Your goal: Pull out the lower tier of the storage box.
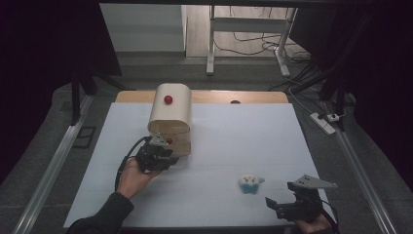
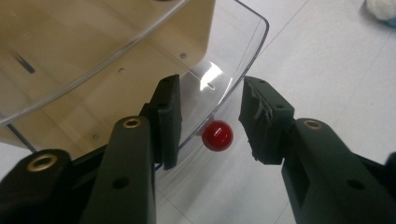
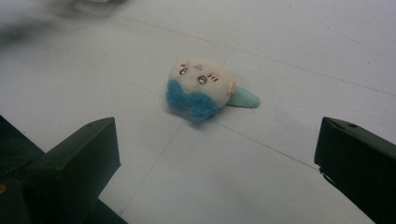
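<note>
At lower right of the high view, the right gripper rests with jaws spread wide, the small plush toy just beyond it. Left of centre, the left gripper brackets the red knob of the bread box, pads not yet touching.

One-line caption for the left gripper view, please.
Left gripper with jaws either side of the red knob on the box's clear lid, not yet touching it.

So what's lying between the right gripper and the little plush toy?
Nothing: in the right gripper view, bare white table runs from the open right gripper to the plush toy.
</note>
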Action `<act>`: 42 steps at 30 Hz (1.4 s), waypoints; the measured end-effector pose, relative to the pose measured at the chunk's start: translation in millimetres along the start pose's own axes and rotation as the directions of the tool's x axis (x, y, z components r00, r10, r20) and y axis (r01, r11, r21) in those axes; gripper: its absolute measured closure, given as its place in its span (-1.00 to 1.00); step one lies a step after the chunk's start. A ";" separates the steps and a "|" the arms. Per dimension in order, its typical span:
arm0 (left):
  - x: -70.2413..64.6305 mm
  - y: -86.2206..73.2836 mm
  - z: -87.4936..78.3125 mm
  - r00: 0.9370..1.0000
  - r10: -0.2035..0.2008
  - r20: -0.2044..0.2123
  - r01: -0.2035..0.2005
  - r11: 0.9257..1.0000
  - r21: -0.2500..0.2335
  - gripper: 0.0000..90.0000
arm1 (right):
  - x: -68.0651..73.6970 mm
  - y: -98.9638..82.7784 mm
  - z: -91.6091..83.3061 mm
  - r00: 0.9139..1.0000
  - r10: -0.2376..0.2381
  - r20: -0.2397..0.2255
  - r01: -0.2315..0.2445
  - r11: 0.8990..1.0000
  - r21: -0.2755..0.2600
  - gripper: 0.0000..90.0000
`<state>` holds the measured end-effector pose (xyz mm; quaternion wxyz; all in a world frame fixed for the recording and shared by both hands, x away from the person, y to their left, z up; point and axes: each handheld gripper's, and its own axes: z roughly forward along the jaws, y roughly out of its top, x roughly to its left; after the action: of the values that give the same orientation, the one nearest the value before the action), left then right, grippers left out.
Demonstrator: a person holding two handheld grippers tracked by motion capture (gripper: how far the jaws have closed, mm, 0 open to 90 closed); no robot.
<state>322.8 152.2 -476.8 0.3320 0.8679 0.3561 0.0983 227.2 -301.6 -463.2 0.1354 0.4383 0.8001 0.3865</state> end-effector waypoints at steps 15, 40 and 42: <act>-2.9 -4.8 -1.7 0.999 -0.017 0.032 0.016 1.000 0.013 0.36 | 0.3 -0.1 -0.6 1.000 -0.003 0.003 0.003 1.000 -0.003 -1.00; -14.3 -18.8 -5.3 0.996 -0.039 0.074 0.037 0.999 0.026 0.36 | 0.7 -0.3 -0.7 1.000 -0.003 0.004 0.003 1.000 -0.002 -1.00; -15.9 -20.8 -5.4 0.996 -0.039 0.075 0.036 0.999 0.033 0.36 | 0.8 -0.3 -0.7 1.000 -0.002 0.003 0.002 1.000 -0.001 -1.00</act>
<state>297.5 155.0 -485.1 0.3335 0.8692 0.3610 0.0534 226.2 -301.4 -462.9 0.1373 0.4382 0.8000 0.3861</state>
